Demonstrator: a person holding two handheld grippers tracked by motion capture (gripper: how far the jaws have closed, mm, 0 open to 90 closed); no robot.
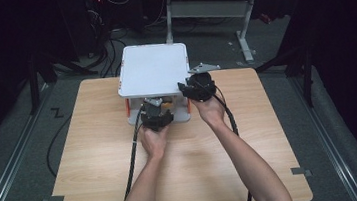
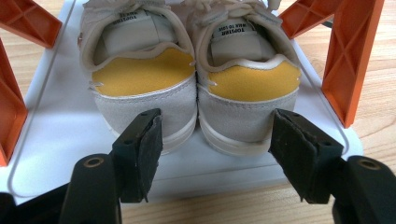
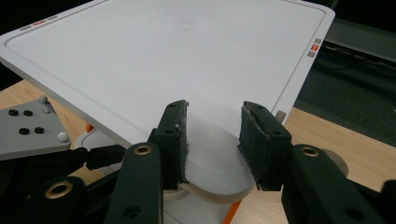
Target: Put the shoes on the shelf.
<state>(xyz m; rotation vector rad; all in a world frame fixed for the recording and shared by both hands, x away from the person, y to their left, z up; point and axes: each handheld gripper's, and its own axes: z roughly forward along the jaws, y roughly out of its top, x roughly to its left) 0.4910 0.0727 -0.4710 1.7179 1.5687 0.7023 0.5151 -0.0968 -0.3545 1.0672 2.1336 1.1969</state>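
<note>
Two sneakers [image 2: 191, 79] on rack's lower shelf [image 2: 56, 135], far bench edge; left tongs [image 2: 215, 144] apart around right heel; right tongs [image 3: 212, 140] clamp lifted lid [image 3: 154, 60] corner.

From above, light falls on my table [image 1: 100, 189] alone; the floor around it is dim and the room's edges sink into black. The white top shelf [image 1: 153, 68] is the brightest surface, nearly washed out, with detail lost. Looking along my left jaws, the shoes [image 2: 191, 93] are evenly lit and sharp, with soft shadow beneath their heels; my jaws at the bottom are slightly blurred. Along my right jaws, the shelf shows mild glare, and the background beyond it is dark.
</note>
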